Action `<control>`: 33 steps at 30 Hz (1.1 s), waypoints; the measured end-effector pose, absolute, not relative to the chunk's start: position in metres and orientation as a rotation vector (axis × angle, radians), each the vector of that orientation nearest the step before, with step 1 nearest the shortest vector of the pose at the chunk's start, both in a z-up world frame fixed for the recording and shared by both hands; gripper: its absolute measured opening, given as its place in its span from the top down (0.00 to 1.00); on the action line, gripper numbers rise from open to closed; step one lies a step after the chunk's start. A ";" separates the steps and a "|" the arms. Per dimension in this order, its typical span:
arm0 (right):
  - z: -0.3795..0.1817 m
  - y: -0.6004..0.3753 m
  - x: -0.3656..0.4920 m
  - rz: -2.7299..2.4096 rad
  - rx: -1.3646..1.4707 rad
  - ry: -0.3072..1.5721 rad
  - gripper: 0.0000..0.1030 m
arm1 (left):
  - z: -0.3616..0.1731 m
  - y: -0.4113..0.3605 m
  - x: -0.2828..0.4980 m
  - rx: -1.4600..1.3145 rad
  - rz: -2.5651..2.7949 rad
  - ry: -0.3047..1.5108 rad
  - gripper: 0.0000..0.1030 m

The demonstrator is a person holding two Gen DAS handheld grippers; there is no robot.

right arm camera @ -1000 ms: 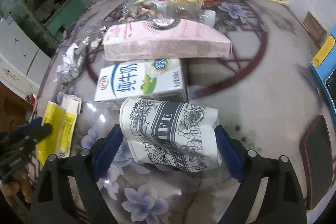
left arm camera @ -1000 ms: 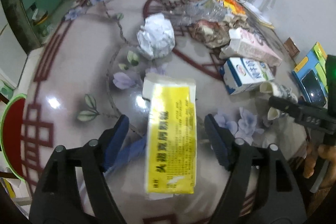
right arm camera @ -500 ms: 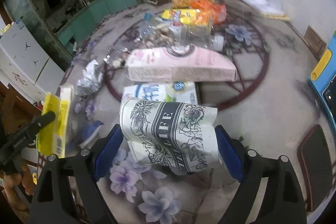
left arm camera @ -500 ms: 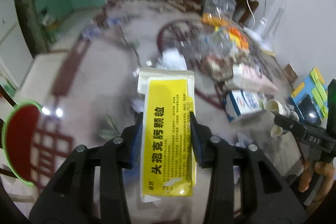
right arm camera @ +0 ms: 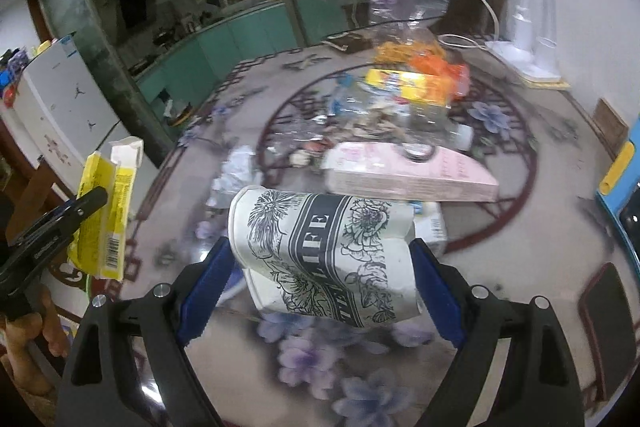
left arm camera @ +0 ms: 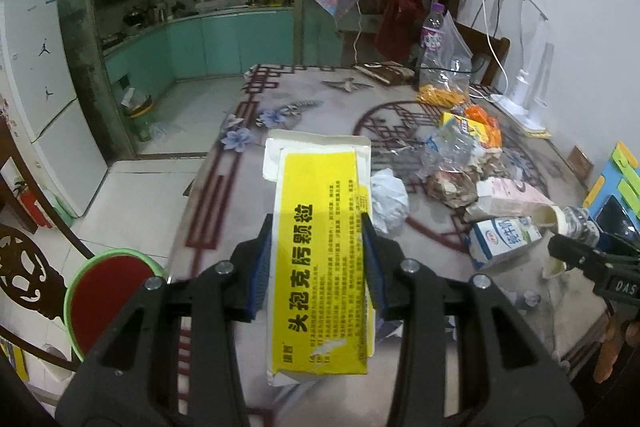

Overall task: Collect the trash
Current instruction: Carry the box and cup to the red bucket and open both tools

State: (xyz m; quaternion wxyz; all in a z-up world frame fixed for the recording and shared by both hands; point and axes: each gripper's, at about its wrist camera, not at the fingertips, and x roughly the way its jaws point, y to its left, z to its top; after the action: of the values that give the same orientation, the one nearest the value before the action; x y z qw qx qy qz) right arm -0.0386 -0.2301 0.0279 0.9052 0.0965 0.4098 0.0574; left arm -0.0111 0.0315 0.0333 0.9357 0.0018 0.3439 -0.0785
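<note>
My left gripper [left arm camera: 318, 259] is shut on a flattened yellow medicine box [left arm camera: 320, 267], which it holds clear above the table; the same box [right arm camera: 104, 215] shows at the left of the right wrist view. My right gripper [right arm camera: 320, 263] is shut on a crushed paper cup [right arm camera: 324, 251] printed with black flowers, also lifted off the table; that cup [left arm camera: 560, 219] appears at the right of the left wrist view. Left on the table are a crumpled white paper ball [left arm camera: 388, 199], a pink carton [left arm camera: 512, 197], a white milk carton [left arm camera: 500, 239] and a heap of plastic wrappers [left arm camera: 456, 147].
The round glass table [left arm camera: 320, 99] with a floral cloth carries a clear bag with a bottle [left arm camera: 440, 59] at the far side and a white lamp [left arm camera: 516, 27] at the right. A red stool [left arm camera: 108, 291] with a green rim stands left of the table. A blue box [right arm camera: 624, 179] lies at the right edge.
The left jaws closed on the yellow box and lifted it off the table. The right gripper rose with the paper cup. Both views tilted up toward the room.
</note>
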 end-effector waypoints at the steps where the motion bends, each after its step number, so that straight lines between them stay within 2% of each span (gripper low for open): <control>1: 0.029 -0.223 -0.037 0.129 0.190 0.845 0.18 | 0.033 0.034 -0.012 -0.001 -0.156 0.701 0.62; 19: 0.038 -0.099 -0.013 0.307 0.065 0.817 0.18 | 0.040 0.108 -0.021 -0.113 -0.063 0.682 0.62; 33: 0.041 -0.043 -0.009 0.375 0.030 0.803 0.18 | 0.028 0.155 -0.028 -0.165 0.008 0.712 0.62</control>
State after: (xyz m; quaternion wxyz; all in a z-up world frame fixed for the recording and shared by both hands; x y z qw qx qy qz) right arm -0.0092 -0.0426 0.0405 0.9032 0.0145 0.3887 0.1816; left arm -0.0278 0.1549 0.0283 0.9339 -0.0807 0.3483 0.0041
